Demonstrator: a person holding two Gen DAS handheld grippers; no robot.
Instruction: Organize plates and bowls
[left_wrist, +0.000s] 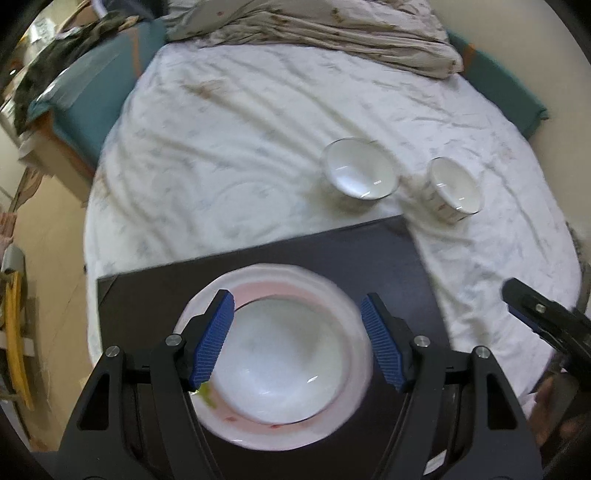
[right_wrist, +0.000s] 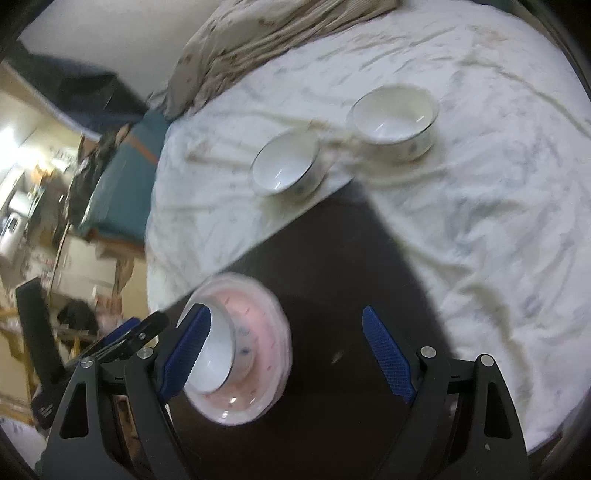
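Left gripper (left_wrist: 297, 341): hovering over the stacked bowl, jaws apart, blue pads (left_wrist: 214, 339) either side of it, nothing gripped.
Right gripper (right_wrist: 284, 354): jaws spread wide, empty; left pad (right_wrist: 186, 354) overlapping the stacked bowl in view, contact impossible to judge.
Stacked bowl (left_wrist: 284, 358): white, sitting upright inside the pink plate, near edge of the scene.
Pink plate (left_wrist: 343, 306): pink with a scalloped white rim, resting on the dark board; small green scrap on its near-left side.
Dark board (left_wrist: 147, 295): flat on the bed, near side, carrying plate and bowl.
Wider bowl (left_wrist: 360, 173): white with a dark rim line, on the sheet just beyond the board's far edge.
Narrower bowl (left_wrist: 454, 190): patterned wall, just right of the wider bowl, apart from it, also on the sheet.
Bed (left_wrist: 240, 147): rumpled white sheet; crumpled beige blanket (left_wrist: 314, 33) bunched at the far end.
Other gripper in the left view: black tip of the right one poking in at the right edge.
Blur: both views smeared, fine detail lost.
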